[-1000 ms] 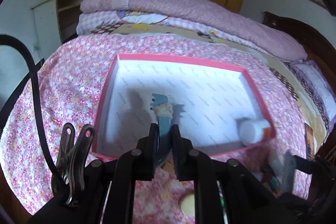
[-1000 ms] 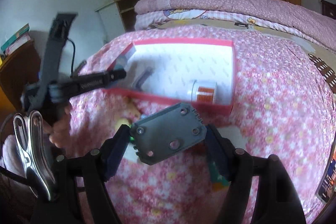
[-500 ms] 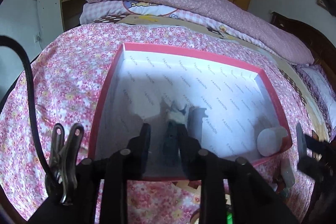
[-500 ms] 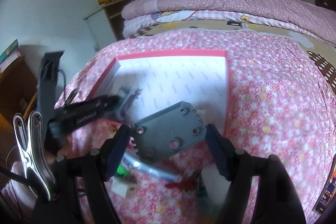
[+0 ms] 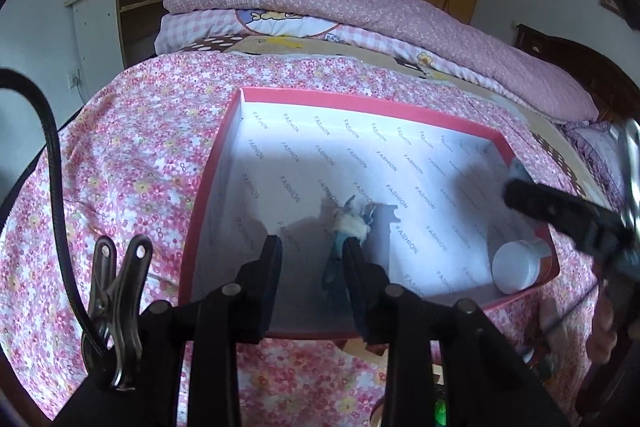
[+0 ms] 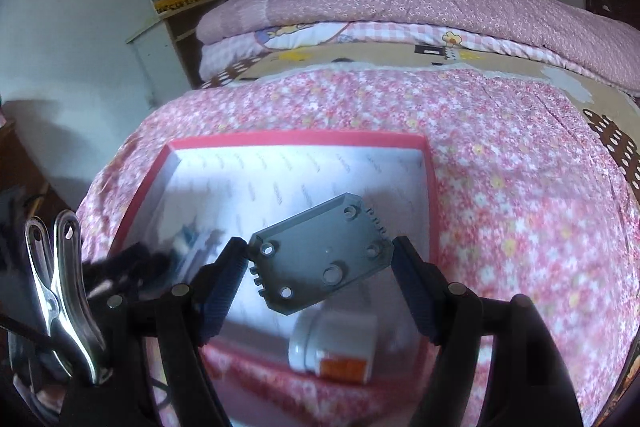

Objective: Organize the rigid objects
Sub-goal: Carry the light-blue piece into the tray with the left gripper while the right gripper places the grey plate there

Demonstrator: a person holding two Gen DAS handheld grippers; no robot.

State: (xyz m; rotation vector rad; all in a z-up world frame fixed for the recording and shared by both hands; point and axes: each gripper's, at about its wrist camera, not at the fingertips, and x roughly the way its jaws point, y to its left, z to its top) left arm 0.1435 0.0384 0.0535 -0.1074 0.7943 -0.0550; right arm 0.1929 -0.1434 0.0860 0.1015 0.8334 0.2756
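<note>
A red-rimmed box (image 5: 360, 105) with a white printed lining lies on the flowered bedspread; it also shows in the right wrist view (image 6: 296, 139). My left gripper (image 5: 312, 251) is open just inside its near wall, and a blue comb-like toy (image 5: 344, 239) with a white tuft lies against the right finger. My right gripper (image 6: 320, 259) is shut on a grey flat plate (image 6: 322, 255) with holes, held above the box's near right part. A white bottle (image 6: 334, 345) with an orange label lies on its side in that near right corner, also visible in the left wrist view (image 5: 516, 265).
Folded pink quilts (image 5: 360, 11) are stacked at the far end of the bed. A white shelf unit (image 5: 100, 19) stands at the left wall. The other gripper's black arm (image 5: 572, 211) reaches over the box's right edge. Small items lie on the bedspread near the box's front (image 5: 536, 359).
My left gripper has opened and let go of the blue toy inside the box. My right gripper has carried the grey plate forward over the box.
</note>
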